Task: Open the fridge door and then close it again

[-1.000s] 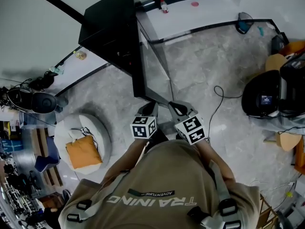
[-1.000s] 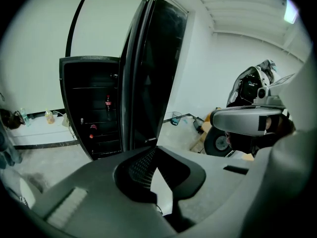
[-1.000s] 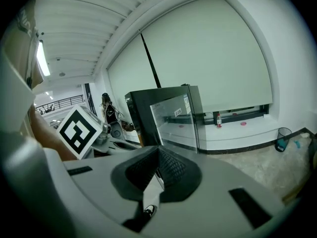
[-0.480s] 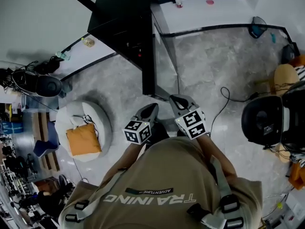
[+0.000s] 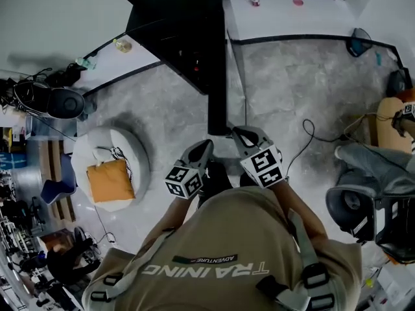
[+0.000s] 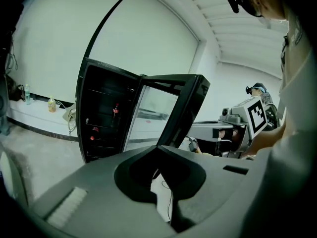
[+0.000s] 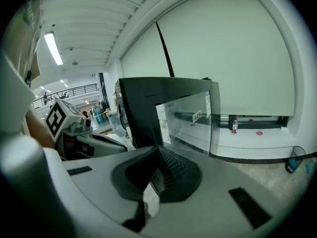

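The fridge (image 5: pixel 175 24) is black, and its door (image 5: pixel 217 89) is black-framed. The left gripper (image 5: pixel 205 146) and right gripper (image 5: pixel 238 135) are grey with black-and-white square markers. The floor (image 5: pixel 162 115) is mottled grey. An orange cushion (image 5: pixel 110 180) lies on a white pouf (image 5: pixel 135 157). The shirt (image 5: pixel 220 238) is tan with white lettering.

1. The open fridge door (image 5: pixel 218 76) juts from the fridge (image 5: pixel 175 18) straight toward me. Its free edge stands just ahead of my grippers and between them, a wall splitting left from right.
2. Left of the door, bare floor (image 5: pixel 162 109) leads up to the fridge's open front, so my left gripper (image 5: pixel 205 146) has room there.
3. Farther left, a round white pouf (image 5: pixel 133 167) carrying an orange cushion (image 5: pixel 110 181) fills the floor.
4. Right of the door's glass, my right gripper (image 5: pixel 238 132) faces open floor, where a black cable (image 5: pixel 305 125) lies low.
5. At the floor's right edge, a chair (image 5: pixel 350 203) and a person's legs (image 5: pixel 366 159) close that side.
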`<state>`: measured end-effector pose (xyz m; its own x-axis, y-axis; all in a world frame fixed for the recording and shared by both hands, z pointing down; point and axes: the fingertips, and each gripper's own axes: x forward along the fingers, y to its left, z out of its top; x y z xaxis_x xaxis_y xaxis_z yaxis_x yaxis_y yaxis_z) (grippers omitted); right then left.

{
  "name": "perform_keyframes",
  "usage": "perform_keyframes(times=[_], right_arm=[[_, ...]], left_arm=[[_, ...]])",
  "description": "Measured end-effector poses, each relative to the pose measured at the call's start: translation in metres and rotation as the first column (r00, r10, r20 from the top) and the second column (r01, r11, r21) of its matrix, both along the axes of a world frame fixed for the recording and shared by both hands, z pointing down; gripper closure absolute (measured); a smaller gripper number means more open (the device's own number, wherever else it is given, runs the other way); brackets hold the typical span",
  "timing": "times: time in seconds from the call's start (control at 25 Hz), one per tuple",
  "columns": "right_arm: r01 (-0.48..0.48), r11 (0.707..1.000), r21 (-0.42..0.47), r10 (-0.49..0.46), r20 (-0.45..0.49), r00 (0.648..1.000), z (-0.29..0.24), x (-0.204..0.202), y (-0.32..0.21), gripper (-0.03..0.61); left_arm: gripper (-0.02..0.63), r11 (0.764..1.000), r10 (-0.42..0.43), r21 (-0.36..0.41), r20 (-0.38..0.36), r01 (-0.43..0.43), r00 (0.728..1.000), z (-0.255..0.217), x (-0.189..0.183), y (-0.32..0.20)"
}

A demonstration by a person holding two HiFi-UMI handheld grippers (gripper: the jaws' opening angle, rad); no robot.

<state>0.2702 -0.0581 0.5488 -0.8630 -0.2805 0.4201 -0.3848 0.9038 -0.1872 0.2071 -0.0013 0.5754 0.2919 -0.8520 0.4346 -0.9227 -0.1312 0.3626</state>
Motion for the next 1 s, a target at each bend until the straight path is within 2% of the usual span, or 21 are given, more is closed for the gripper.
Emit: perform_keyframes(times=[0.12, 0.24, 0.4, 0.56, 1.0], right_arm=[[-0.015, 1.000, -0.017, 0.015, -0.005, 1.000, 0.000, -0.005, -0.002, 0.583], [-0.011, 1.000, -0.001, 0.011, -0.020, 1.000, 0.003, -0.010, -0.001, 0.583], [0.002, 1.000, 0.021, -0.001, -0.034, 0.999, 0.007, -0.021, 0.006, 0.583], [0.016, 0.999, 0.037, -0.015, -0.044, 0.999, 0.006, -0.038, 0.013, 0.583], [0.073, 0.992, 0.098, -0.068, -0.060, 0.996, -0.003, -0.107, 0.027, 0.583]], left_arm=[[0.614, 1.000, -0.009, -0.003, -0.003, 0.009, 1.000, 0.002, -0.017, -0.002], [0.614, 0.999, -0.046, 0.007, -0.052, 0.046, 0.998, 0.005, -0.030, -0.007], [0.614, 0.997, -0.066, 0.044, -0.020, 0.067, 0.998, 0.001, -0.049, -0.010], [0.614, 0.996, -0.059, 0.072, 0.041, 0.056, 0.997, -0.006, -0.068, -0.009], [0.614, 0.987, -0.141, 0.086, 0.051, 0.137, 0.989, -0.016, -0.152, 0.015]])
